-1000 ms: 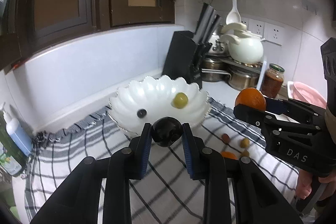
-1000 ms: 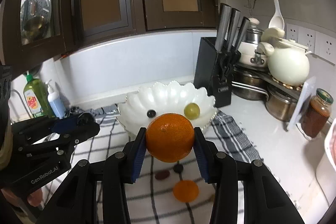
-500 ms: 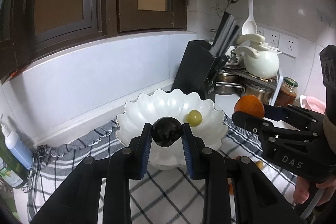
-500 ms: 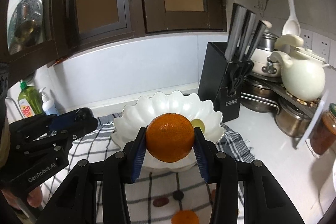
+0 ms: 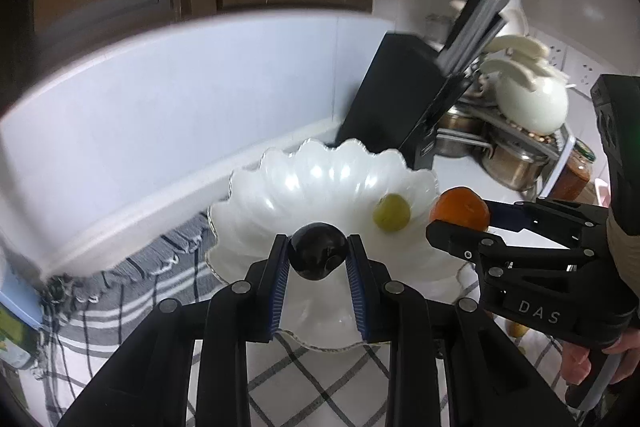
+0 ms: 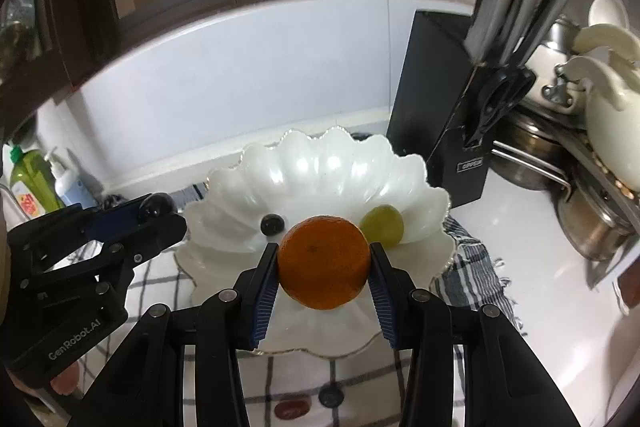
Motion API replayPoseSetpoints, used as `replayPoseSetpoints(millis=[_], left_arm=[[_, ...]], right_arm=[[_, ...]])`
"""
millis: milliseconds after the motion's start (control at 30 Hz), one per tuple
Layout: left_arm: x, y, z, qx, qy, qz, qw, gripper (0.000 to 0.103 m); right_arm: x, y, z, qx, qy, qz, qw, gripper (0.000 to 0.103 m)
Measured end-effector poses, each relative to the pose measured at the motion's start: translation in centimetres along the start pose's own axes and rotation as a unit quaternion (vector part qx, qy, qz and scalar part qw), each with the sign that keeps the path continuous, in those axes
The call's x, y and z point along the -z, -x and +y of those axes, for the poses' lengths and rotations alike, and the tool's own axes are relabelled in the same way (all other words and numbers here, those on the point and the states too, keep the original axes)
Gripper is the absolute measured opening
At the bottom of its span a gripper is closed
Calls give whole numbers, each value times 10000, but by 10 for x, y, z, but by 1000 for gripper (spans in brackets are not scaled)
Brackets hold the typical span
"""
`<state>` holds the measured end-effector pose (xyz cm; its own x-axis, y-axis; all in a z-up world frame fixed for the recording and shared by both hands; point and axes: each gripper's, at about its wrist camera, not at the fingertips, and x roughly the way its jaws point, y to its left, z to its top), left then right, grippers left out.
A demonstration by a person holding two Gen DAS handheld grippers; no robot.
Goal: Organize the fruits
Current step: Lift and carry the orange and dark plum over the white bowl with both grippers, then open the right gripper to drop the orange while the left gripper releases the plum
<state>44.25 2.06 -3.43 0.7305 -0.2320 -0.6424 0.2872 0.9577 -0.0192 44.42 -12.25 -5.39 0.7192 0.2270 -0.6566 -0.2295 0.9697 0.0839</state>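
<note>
While the left hand-held gripper [image 5: 318,259] pinches a smooth, likely slippery dark plum [image 5: 318,256] and the right one [image 6: 324,267] clamps a firm orange [image 6: 324,263] across its middle, both hover over the fragile-looking bowl [image 6: 316,163].

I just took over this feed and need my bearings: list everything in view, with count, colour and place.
bowl: 1, white scalloped, on the checked cloth
green grape: 1, in the bowl, right side
small dark fruit: 1, in the bowl, left of centre
orange: 1, in the right gripper, over the bowl
dark plum: 1, black, in the left gripper
checked cloth: 1, white and dark, under the bowl
knife block: 1, black, right of the bowl
loose fruit: at least 2, reddish and dark, on the cloth, front
left gripper: black, shut
right gripper: black, shut
</note>
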Motion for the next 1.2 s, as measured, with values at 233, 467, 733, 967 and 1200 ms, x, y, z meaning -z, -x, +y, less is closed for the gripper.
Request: replayPoseSetpoints(millis=[233,467,733,967,1200], left_arm=[[-4,-38,7,137,191,605,9979,29],[-1,-69,9,62,169,1040,9944,29],[5,-92,9,-58,81,1376,9904,29],[8,-102,9,-77,119,1517,9883,29],[7,-106,11,-73,189,1578,9873,37]], right_arm=[[-5,-33,-6,118,99,431,9990,45],[-5,-61,-12,107,118,816,9965,45],[0,-84,-16,159,157,1152,9931,45],[2,-96,-18,121,65,1352,9907,45],[2,-100,-18,135,75,1446,9894,45]])
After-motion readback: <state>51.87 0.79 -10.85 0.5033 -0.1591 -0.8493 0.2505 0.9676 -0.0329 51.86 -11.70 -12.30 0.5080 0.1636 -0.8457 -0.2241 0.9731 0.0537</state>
